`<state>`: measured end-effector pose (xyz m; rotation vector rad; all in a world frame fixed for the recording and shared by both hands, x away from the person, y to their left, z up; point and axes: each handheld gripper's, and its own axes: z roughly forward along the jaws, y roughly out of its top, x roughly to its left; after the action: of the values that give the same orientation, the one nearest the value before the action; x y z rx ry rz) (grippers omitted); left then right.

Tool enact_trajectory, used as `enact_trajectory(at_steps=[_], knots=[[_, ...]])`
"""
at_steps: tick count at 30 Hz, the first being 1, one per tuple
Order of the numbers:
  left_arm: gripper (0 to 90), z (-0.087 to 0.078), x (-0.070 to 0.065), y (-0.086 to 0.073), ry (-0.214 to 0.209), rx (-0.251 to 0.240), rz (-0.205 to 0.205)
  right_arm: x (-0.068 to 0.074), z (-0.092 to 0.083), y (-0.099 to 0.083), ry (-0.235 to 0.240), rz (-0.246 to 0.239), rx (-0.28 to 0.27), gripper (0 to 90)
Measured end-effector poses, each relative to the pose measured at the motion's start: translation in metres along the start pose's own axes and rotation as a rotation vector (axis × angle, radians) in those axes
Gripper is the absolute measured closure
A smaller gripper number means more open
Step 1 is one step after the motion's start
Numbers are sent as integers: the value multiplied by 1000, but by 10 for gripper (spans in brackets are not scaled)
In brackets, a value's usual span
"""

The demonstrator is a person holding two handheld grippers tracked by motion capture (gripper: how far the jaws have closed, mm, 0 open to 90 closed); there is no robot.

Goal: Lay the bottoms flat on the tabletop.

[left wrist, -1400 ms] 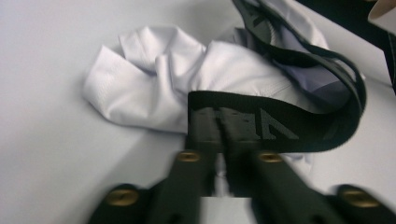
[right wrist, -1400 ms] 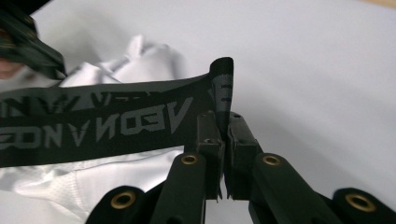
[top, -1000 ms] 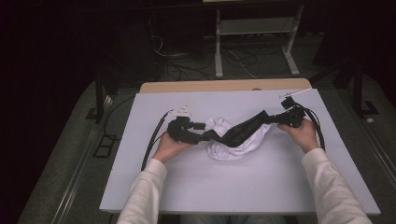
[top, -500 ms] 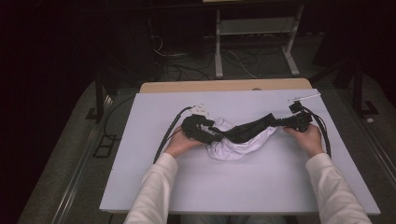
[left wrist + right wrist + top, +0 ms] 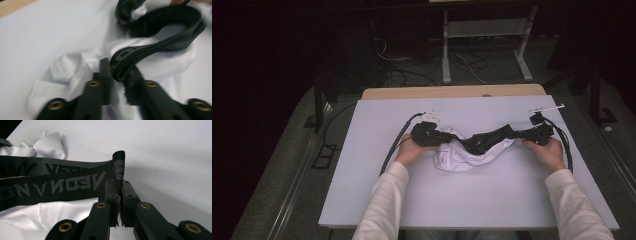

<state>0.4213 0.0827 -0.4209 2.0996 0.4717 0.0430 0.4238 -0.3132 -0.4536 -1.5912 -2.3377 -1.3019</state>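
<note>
A white garment (image 5: 460,159) with a black lettered waistband (image 5: 488,140) lies crumpled at the middle of the white table (image 5: 492,200). My left gripper (image 5: 446,138) is at the garment's left side. Its jaws have just been closing, and in the left gripper view they (image 5: 120,72) pinch a fold of the waistband (image 5: 152,47) over the white fabric (image 5: 65,67). My right gripper (image 5: 518,134) holds the band's right end. In the right gripper view it (image 5: 120,192) is shut on the upright edge of the waistband (image 5: 62,185), with white mesh fabric (image 5: 50,215) below.
Black cables (image 5: 397,142) trail from both grippers across the table. A tan board edge (image 5: 452,92) borders the table's far side. Beyond it on the dark floor are a metal stand (image 5: 484,47) and loose wires.
The left gripper moved right onto the garment and closed on the waistband. The right hand drew slightly right and down, and the band now runs straighter between the two grippers.
</note>
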Motion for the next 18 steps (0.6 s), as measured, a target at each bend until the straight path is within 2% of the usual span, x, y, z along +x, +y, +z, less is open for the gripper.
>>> enact_trajectory(at_steps=[1,3,5,7,11,13,18], knots=[[836,-1,-2,1,-5,-8,1,1,-1,0,2,3,2,846],[844,-3,-5,5,-18,7,17,1,-2,0,6,0,1,846],[848,-5,-9,8,7,27,38,3,-5,0,8,-4,-2,846],[849,-11,-11,10,28,34,42,6,-9,1,11,-12,-7,845],[851,-33,-14,16,41,23,35,16,-23,4,22,-8,1,845],[852,-46,-15,19,54,12,33,21,-31,6,38,2,-13,845],[852,-75,-16,21,83,7,21,33,-58,9,121,49,-90,845]])
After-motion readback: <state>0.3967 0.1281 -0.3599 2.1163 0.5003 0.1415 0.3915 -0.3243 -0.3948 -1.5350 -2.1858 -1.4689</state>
